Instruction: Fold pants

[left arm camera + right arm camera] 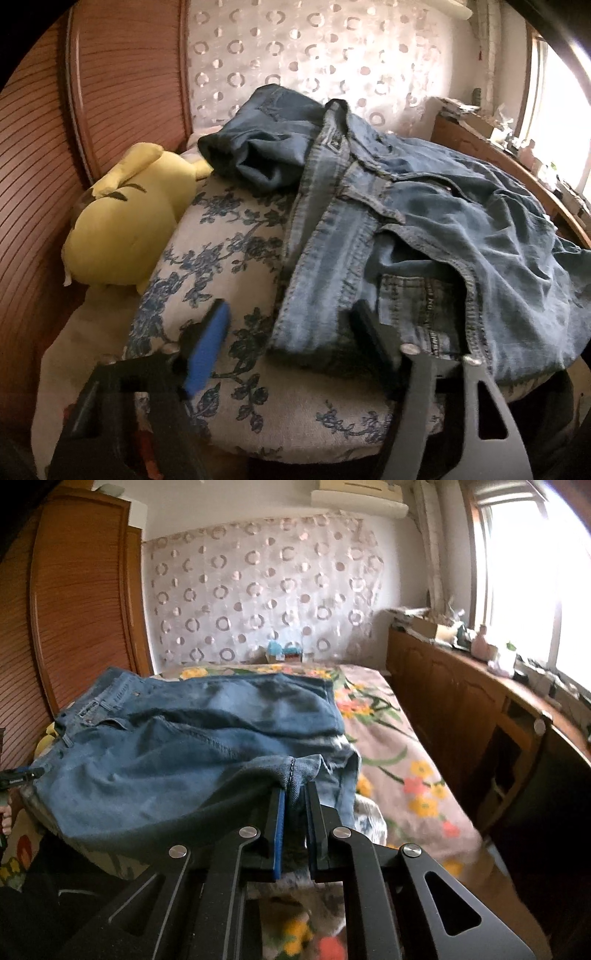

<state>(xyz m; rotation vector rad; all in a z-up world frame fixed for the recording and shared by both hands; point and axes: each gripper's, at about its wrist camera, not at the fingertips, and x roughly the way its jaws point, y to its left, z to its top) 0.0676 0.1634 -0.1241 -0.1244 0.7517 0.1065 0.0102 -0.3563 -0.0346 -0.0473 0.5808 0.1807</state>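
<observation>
Blue denim jeans [424, 221] lie crumpled on a floral-covered pillow [221, 258], waistband toward me in the left wrist view. My left gripper [291, 325] is open, its jaws wide apart astride the near edge of the waistband, gripping nothing. In the right wrist view the jeans [177, 753] are spread over the bed. My right gripper [293, 794] is shut on a hem of the jeans [295, 771] at their near right edge. The left gripper's tip shows at the far left of that view [18, 773].
A yellow plush toy [125, 221] lies left of the pillow against a wooden wardrobe [44, 166]. The bed with a flowered cover [399, 768] stretches ahead. A wooden cabinet [480, 720] with clutter runs along the right under a window.
</observation>
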